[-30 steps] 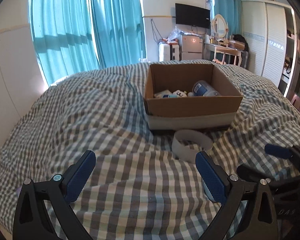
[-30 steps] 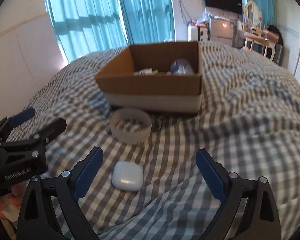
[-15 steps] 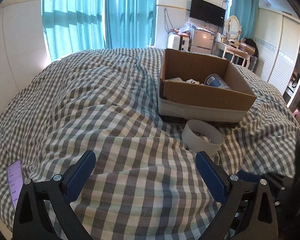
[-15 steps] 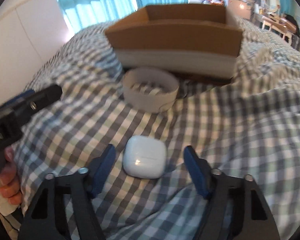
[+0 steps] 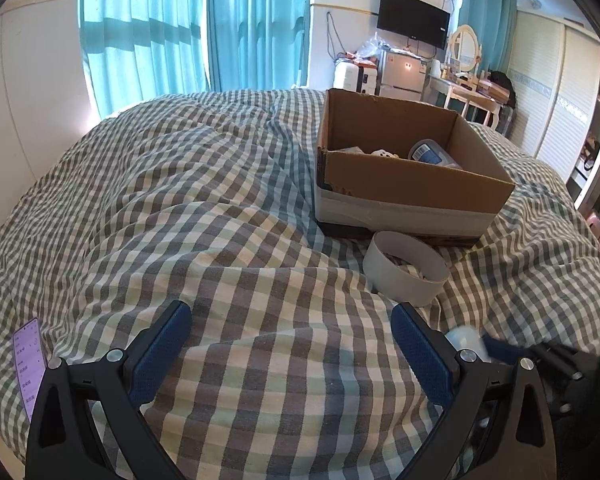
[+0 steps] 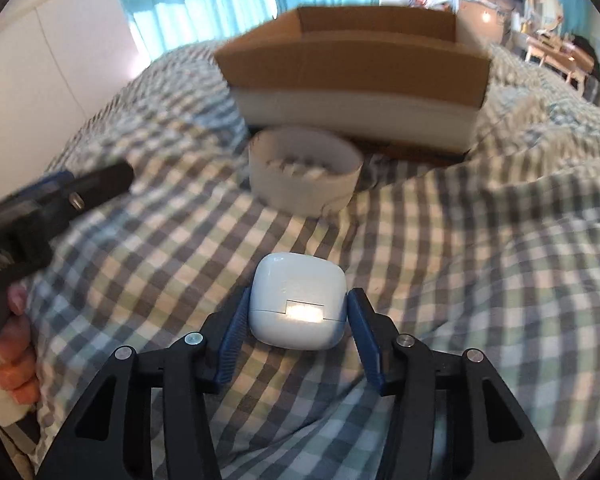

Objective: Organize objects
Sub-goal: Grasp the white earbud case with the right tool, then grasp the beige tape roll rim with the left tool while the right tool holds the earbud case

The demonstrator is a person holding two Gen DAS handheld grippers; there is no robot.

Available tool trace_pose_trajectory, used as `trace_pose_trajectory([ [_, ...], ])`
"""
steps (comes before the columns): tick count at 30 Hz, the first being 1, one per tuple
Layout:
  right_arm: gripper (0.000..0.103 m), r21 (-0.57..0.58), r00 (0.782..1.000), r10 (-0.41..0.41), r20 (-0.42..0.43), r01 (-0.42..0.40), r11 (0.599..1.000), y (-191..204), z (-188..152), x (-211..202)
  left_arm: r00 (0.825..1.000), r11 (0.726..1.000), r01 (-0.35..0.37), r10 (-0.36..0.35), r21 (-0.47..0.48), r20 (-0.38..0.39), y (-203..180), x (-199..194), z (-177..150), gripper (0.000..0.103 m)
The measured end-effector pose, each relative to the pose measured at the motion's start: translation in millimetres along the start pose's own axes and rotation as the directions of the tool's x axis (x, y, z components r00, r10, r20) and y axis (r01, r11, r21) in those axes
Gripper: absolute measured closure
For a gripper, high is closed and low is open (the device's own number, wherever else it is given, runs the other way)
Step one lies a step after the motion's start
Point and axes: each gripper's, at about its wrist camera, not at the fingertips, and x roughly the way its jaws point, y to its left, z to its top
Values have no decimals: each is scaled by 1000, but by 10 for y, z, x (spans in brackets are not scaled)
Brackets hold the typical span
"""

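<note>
Blue-padded left gripper point(image 5: 291, 344) gapes wide over a checked gingham quilt point(image 5: 180, 220); at one o'clock sit a white cardboard ring point(image 5: 404, 268) and an open brown cardboard box point(image 5: 412, 184). Right view: right gripper point(image 6: 298, 312) pads flank a white rounded earbud case point(image 6: 296, 304), contact unclear, ring at twelve o'clock.

We see the box point(image 6: 352, 68) blurred ahead of the right tongs point(image 6: 296, 318), its contents hidden behind the near wall. The left tongs point(image 6: 60, 196) smear at the left edge, and the hand point(image 6: 14, 344) holding them is cut off there. Whether the pads point(image 6: 232, 336) touch the white case point(image 6: 298, 304) between them, we cannot tell. Ahead and to the right of the left tongs point(image 5: 290, 354), the box point(image 5: 412, 176) shows only the tops of its items point(image 5: 430, 156). A phone point(image 5: 30, 368) lies to their left, its text too small to read, and a pale blur point(image 5: 466, 338) sits past the right finger.
</note>
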Motion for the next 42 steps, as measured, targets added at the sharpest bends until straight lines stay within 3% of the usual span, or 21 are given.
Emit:
trace_pose_trajectory([
  [3, 53, 23, 998, -11, 55, 9, 1000, -74, 58, -193, 1000, 1000, -2, 2, 32, -4, -75, 3, 26, 0],
  [7, 53, 26, 990, -83, 114, 81, 996, -207, 204, -406, 1000, 996, 9, -9, 86, 6, -235, -8, 87, 0],
  [16, 53, 69, 964, -206, 171, 197, 978, -649, 541, -609, 999, 984, 51, -50, 173, -8, -748, 216, 323, 0],
  [23, 53, 39, 961, -228, 157, 225, 974, -824, 808, -501, 996, 972, 71, -56, 225, -75, -974, 604, 350, 0],
  [30, 53, 60, 978, -194, 73, 190, 980, -980, 697, -199, 980, 972, 87, -45, 218, -192, -1041, 1077, 304, 0],
  [36, 53, 80, 984, -173, 44, 169, 982, -1023, 653, -104, 977, 970, 67, -16, 233, -212, -1098, 1268, 324, 0],
  [39, 53, 68, 984, -175, 36, 172, 983, -1002, 627, -80, 975, 969, 93, -41, 231, -220, -1108, 1288, 332, 14],
  [42, 53, 61, 983, -181, 29, 179, 982, -981, 599, -62, 974, 968, 106, -56, 227, -217, -1099, 1260, 333, 17],
])
